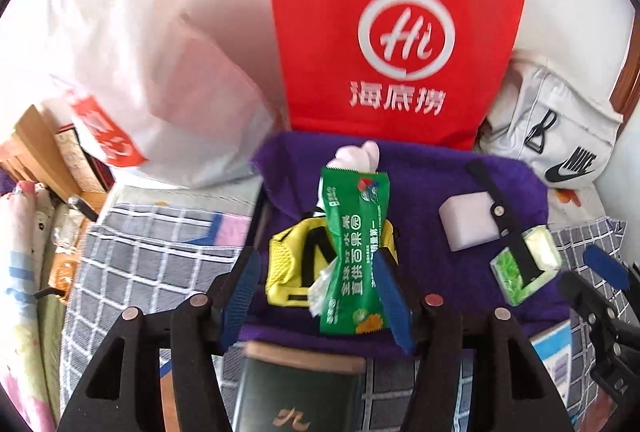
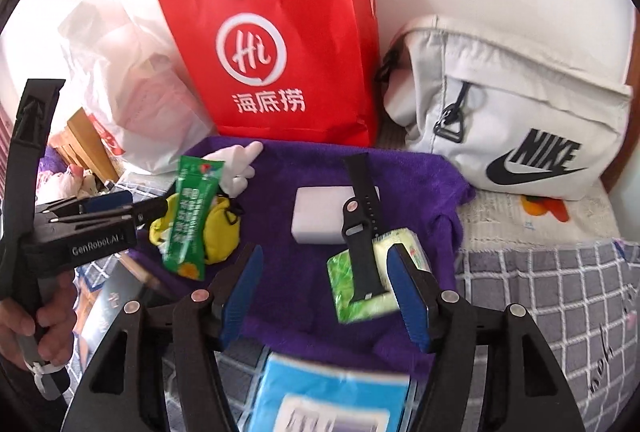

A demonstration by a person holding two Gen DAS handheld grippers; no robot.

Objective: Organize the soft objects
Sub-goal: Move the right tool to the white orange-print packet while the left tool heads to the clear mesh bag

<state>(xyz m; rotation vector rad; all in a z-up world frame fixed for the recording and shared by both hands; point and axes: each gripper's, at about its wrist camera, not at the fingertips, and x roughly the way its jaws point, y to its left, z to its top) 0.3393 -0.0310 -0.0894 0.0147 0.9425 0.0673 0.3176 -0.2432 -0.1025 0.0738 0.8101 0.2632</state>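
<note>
Left wrist view: my left gripper (image 1: 320, 296) has its jaws spread, nothing pinched. The green sachet (image 1: 354, 252) lies on the purple towel (image 1: 432, 171), long axis running away from me and roughly in line with the fingers; its near end sits between the blue pads (image 1: 246, 292), closer to the right one, whether touching I cannot tell. Under it is the yellow pouch (image 1: 286, 264), and a white glove (image 1: 360, 153) pokes out beyond the far end. Gripper tilted steeply down over the near towel edge, above a dark box (image 1: 300, 388). Off to the right on the towel: white block (image 1: 468, 226), black strap (image 1: 500, 216), green packet (image 1: 524, 268). Right wrist view: my right gripper (image 2: 326, 296) is also spread and empty. The packet (image 2: 372, 280) lies just inside the right pad (image 2: 408, 296), with the strap (image 2: 362, 232) laid across it, long axis pointing away toward the red bag (image 2: 280, 43); the block (image 2: 320, 213) is just beyond. The left gripper (image 2: 108, 211) shows side-on at left, held by a hand (image 2: 24, 324), beside the sachet (image 2: 192, 216). Judgement: each hand is nearest its own pile, left to sachet and pouch, right to packet and strap. The right jaws would need to shift right to centre on the packet.
</note>
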